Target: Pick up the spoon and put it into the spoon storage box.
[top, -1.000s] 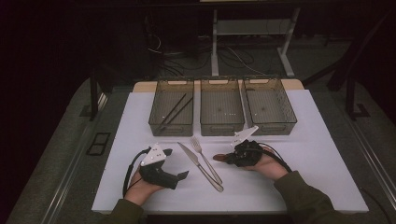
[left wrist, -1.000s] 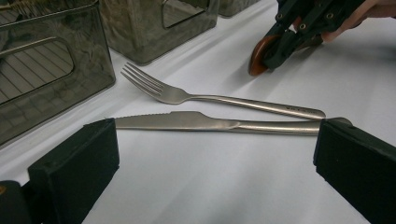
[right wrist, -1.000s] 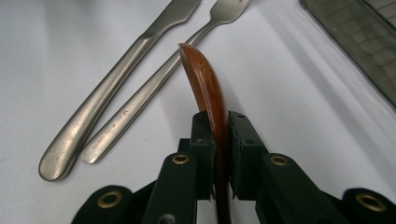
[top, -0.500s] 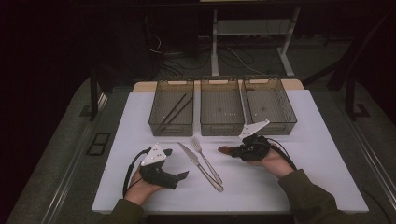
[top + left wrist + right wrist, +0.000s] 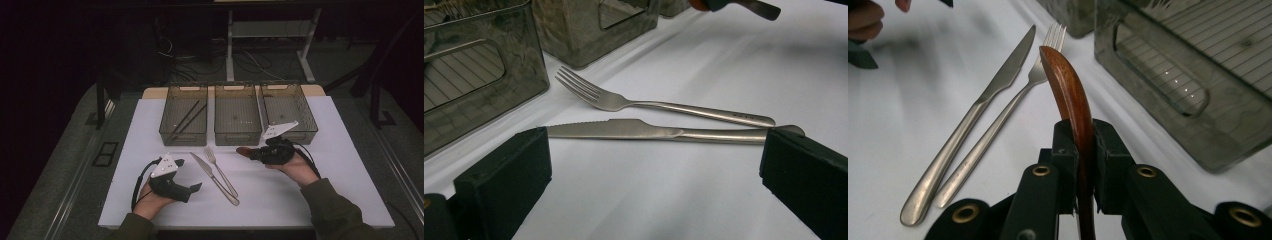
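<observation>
White table (image 5: 320, 200) is carrying three bins; chopsticks (image 5: 186, 119) are binned; right tongs (image 5: 1079, 145) are pinching a wooden spoon (image 5: 1068, 90); left tongs (image 5: 654, 165) are spread; fork (image 5: 220, 170), knife (image 5: 212, 177) are waiting.

Materials and finishes on the table

A glossy reddish-brown wooden piece (image 5: 1070, 95) is seen, clamped by matt black pads (image 5: 1064, 150); the fork (image 5: 659, 102) and knife (image 5: 644, 131) are made of smooth brushed metal, the bins (image 5: 237, 114) of smoky translucent plastic.

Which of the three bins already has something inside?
The left bin, farthest from the right gripper: dark chopsticks lie in it.
</observation>
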Demonstrator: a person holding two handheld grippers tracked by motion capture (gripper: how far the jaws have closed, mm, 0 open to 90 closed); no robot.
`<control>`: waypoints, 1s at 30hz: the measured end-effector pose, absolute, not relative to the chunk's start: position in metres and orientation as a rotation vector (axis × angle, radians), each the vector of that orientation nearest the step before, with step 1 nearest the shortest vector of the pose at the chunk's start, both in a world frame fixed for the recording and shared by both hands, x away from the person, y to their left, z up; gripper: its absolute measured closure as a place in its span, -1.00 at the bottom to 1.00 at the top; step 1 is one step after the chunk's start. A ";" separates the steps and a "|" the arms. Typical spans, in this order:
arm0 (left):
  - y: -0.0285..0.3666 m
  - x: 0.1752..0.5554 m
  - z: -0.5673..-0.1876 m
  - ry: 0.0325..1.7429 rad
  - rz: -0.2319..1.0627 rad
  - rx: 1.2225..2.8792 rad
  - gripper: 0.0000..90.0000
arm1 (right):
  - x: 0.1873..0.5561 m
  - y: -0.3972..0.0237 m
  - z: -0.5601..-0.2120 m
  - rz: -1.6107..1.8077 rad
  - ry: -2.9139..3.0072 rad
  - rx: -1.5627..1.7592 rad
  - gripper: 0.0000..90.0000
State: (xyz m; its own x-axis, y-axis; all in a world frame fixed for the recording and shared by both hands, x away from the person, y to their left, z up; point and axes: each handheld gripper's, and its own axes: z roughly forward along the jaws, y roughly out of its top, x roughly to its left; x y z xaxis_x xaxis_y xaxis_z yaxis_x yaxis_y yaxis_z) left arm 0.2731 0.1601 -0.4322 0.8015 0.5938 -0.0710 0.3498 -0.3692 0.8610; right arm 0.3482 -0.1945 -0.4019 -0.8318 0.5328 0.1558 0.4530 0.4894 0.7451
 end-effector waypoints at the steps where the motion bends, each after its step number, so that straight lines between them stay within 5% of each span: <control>1: 0.160 0.273 -0.432 0.702 0.309 1.994 -1.00 | 0.349 -0.195 -0.400 1.277 2.622 0.880 0.79; 30: 0.159 0.273 -0.432 0.703 0.304 1.984 -1.00 | 0.383 -0.193 -0.363 1.377 2.469 0.941 0.79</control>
State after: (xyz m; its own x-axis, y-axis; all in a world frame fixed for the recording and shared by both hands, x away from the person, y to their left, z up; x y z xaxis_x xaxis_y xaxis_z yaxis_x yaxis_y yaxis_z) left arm 0.2727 0.1593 -0.4317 0.8020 0.5924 -0.0765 0.3494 -0.3613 0.8645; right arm 0.3832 -0.1933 -0.3626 -0.7888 0.5944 0.1561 0.4450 0.3773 0.8122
